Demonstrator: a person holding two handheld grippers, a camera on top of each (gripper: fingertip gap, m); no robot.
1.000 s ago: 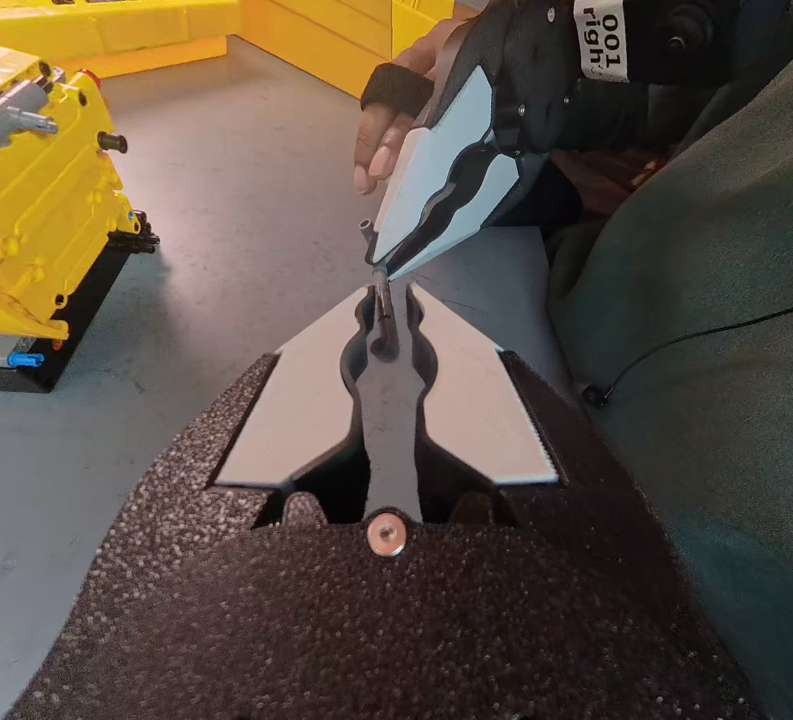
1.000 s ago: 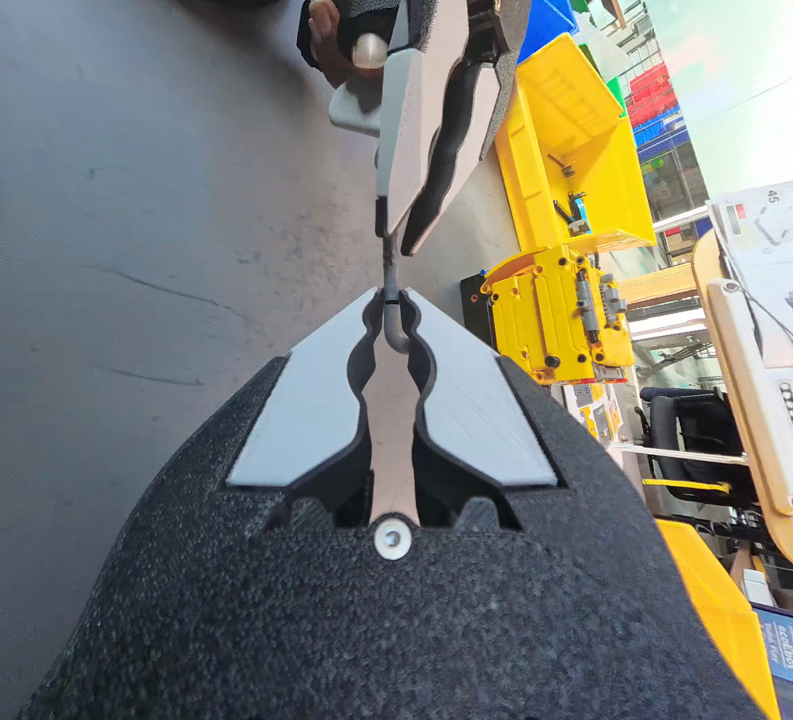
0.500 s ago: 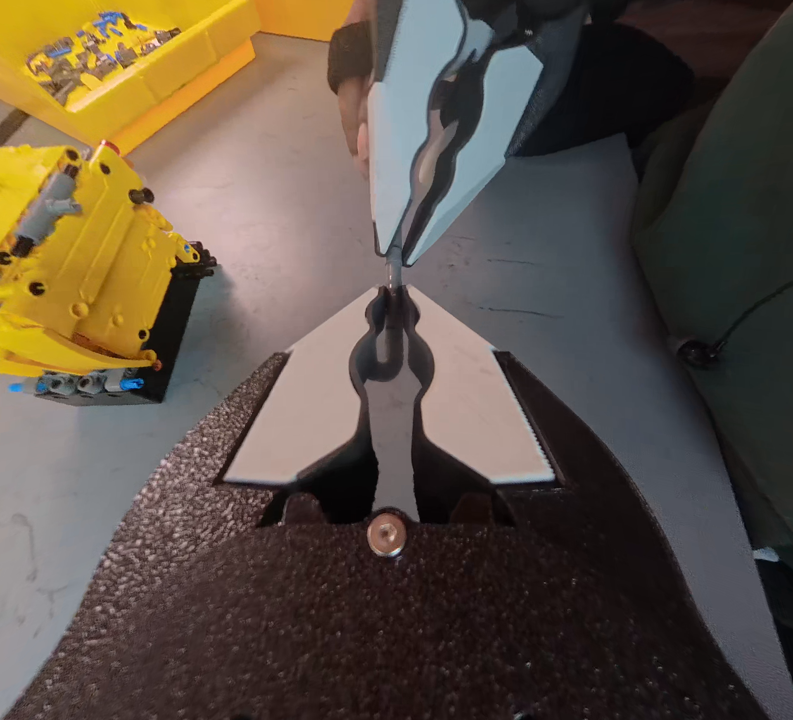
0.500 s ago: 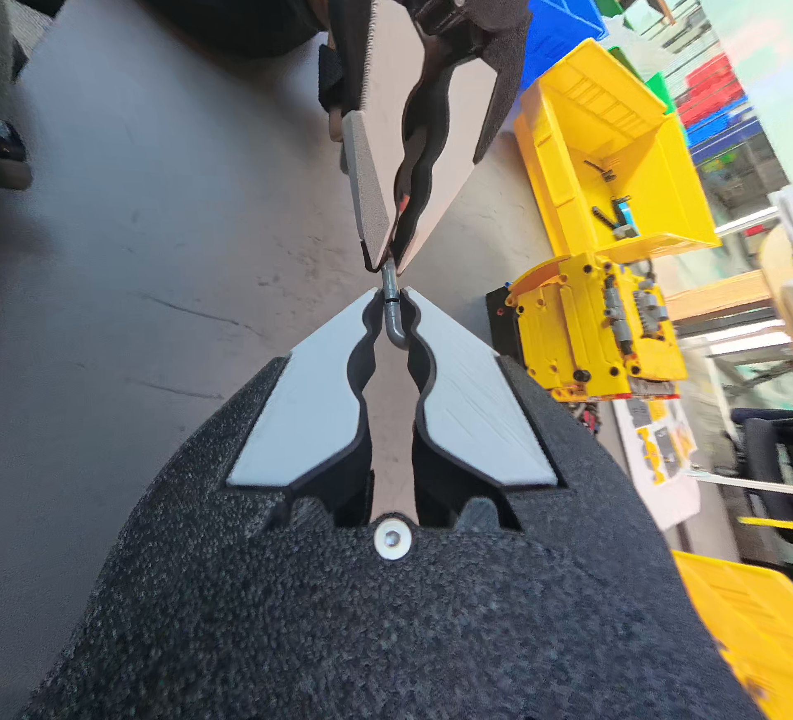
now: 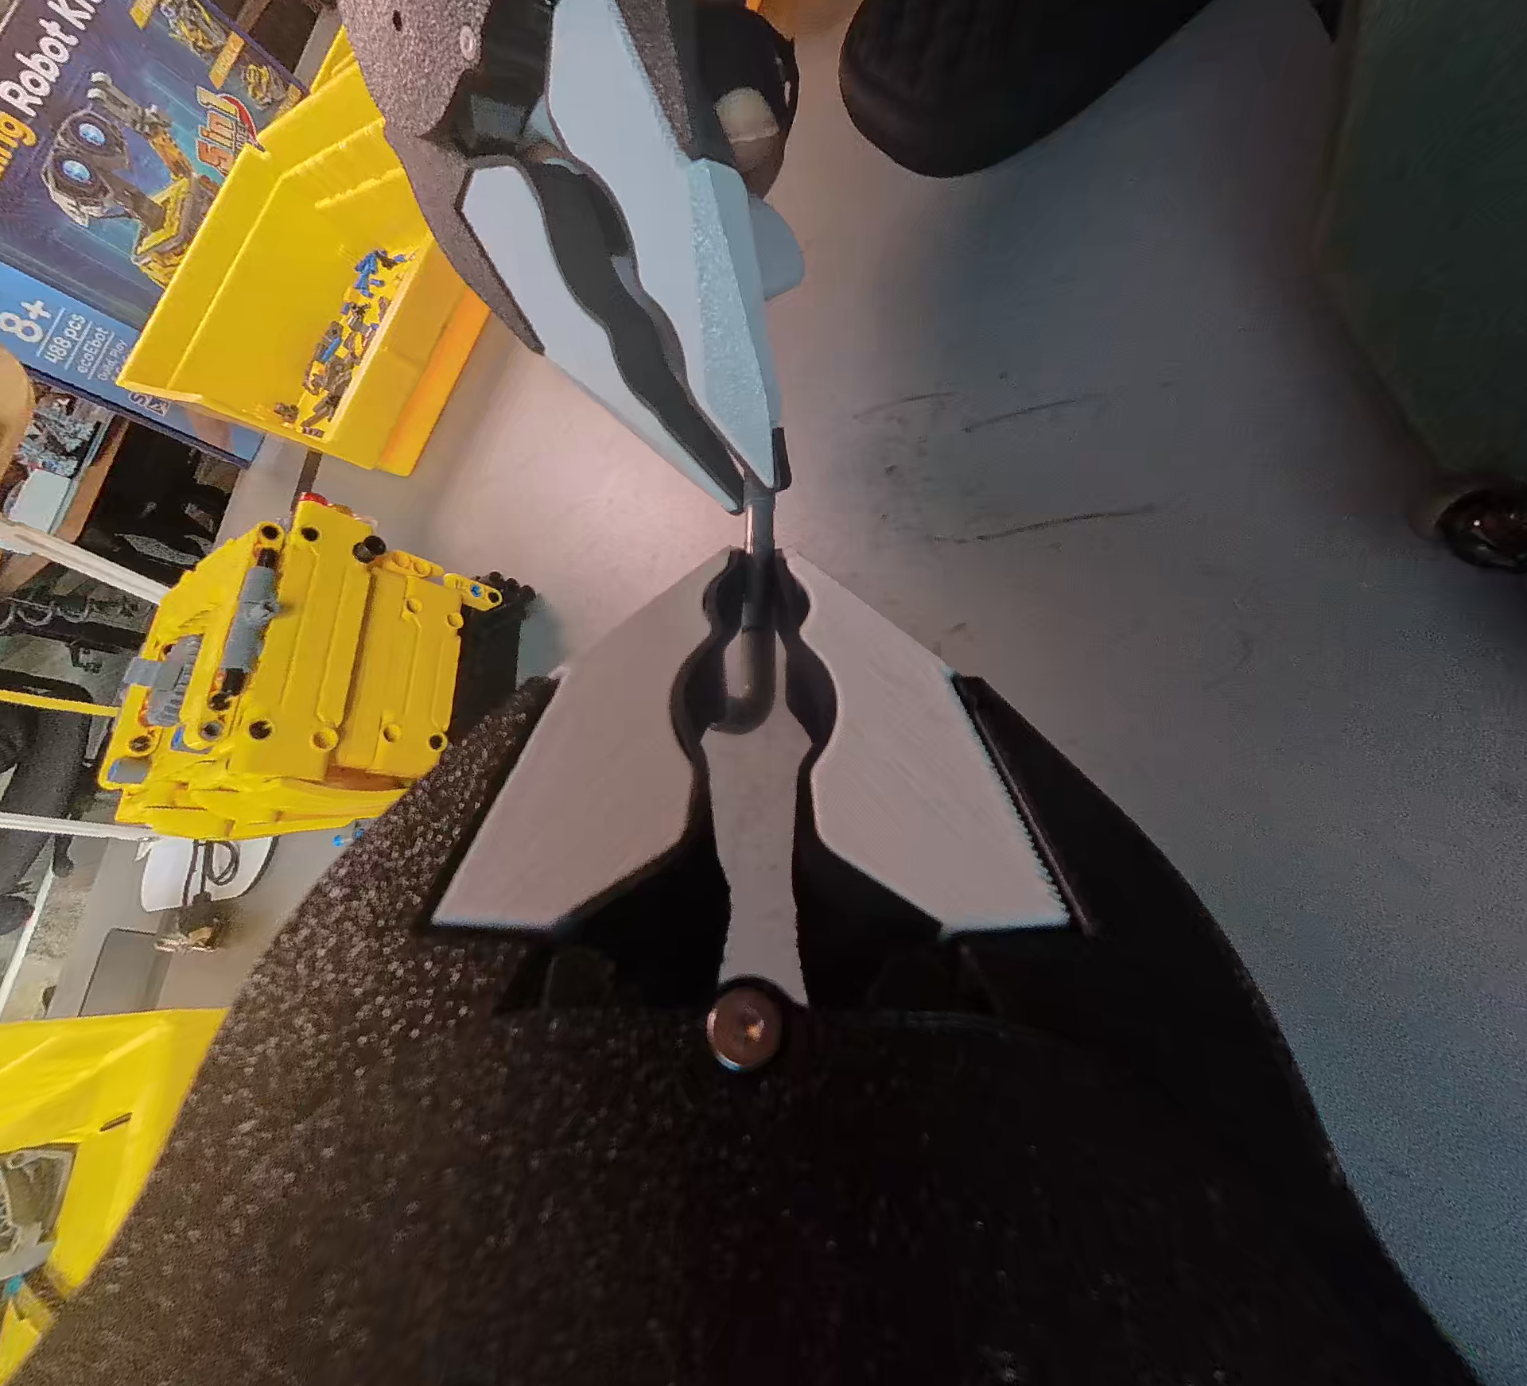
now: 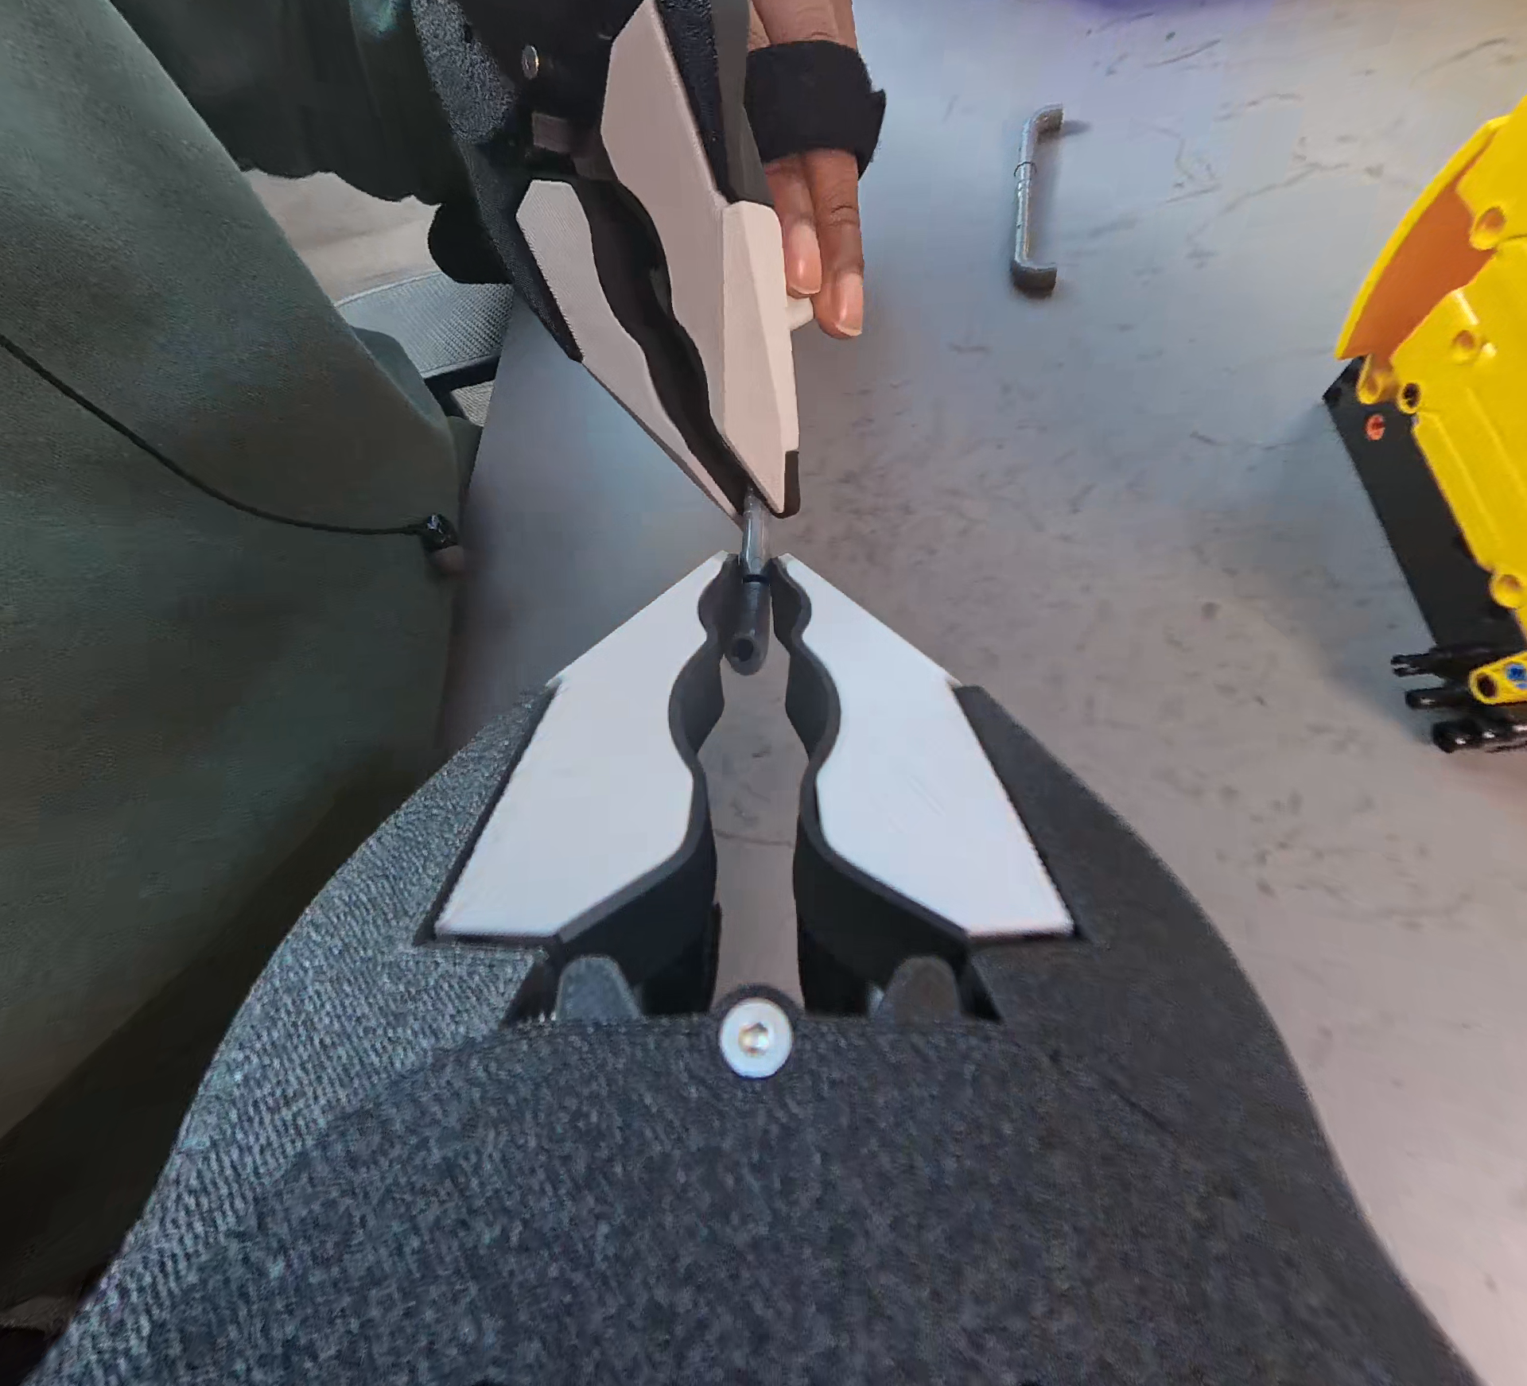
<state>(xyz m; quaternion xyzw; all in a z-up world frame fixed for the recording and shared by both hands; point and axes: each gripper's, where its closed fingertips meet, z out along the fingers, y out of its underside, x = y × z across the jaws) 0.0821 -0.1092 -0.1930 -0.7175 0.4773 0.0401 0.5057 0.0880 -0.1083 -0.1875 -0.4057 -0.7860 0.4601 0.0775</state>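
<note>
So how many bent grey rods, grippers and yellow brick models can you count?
Bent grey rods: 2 (held rod, loose rod)
Grippers: 2 (left gripper, right gripper)
Yellow brick model: 1
Total: 5

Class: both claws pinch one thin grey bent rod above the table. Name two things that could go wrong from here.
1. The left claw and right claw grip the grey bent rod only at their tips; it might slip and drop to the table.
2. Pulling unevenly could twist it free.
</note>
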